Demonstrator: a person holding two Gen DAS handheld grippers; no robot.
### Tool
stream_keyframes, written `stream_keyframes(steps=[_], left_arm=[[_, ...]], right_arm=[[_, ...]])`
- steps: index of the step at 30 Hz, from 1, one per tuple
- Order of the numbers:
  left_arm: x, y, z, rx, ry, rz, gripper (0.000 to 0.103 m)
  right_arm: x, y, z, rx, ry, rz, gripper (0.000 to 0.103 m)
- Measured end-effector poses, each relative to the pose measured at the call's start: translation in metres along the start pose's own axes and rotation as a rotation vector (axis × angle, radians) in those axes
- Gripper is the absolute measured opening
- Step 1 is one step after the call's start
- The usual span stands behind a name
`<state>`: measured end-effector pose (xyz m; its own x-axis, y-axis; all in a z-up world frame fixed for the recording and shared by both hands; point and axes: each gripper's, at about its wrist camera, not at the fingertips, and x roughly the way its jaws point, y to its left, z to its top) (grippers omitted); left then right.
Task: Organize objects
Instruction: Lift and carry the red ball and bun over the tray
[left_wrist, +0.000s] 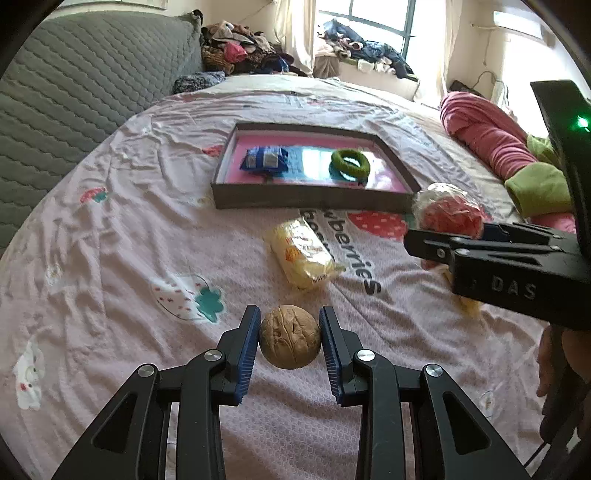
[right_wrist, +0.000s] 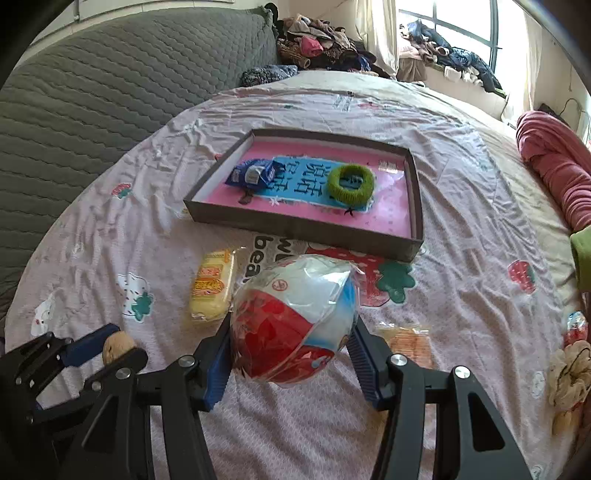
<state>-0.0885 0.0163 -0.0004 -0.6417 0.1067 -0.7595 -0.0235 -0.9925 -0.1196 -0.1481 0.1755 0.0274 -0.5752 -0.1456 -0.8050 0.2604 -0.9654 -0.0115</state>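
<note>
My left gripper is shut on a brown walnut, held above the bedsheet; it also shows in the right wrist view. My right gripper is shut on a red, white and blue plastic-wrapped ball, seen from the left wrist view at the right. A shallow brown tray with a pink floor lies ahead, holding a blue snack packet and a green ring. A yellow snack packet lies on the sheet before the tray.
The pink patterned bedsheet covers the bed. An orange-and-yellow packet lies under my right gripper. A cream scrunchie and a small toy lie at the right edge. A pink blanket roll, grey headboard and clothes piles border the bed.
</note>
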Motion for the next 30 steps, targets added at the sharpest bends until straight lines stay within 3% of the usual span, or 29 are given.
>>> stream_keyframes(steps=[30], left_arm=[[-0.085, -0.007, 0.076, 0.027, -0.155, 0.002, 0.034]], right_arm=[[-0.112, 0.026, 0.026, -0.061, -0.187, -0.048, 0.057]])
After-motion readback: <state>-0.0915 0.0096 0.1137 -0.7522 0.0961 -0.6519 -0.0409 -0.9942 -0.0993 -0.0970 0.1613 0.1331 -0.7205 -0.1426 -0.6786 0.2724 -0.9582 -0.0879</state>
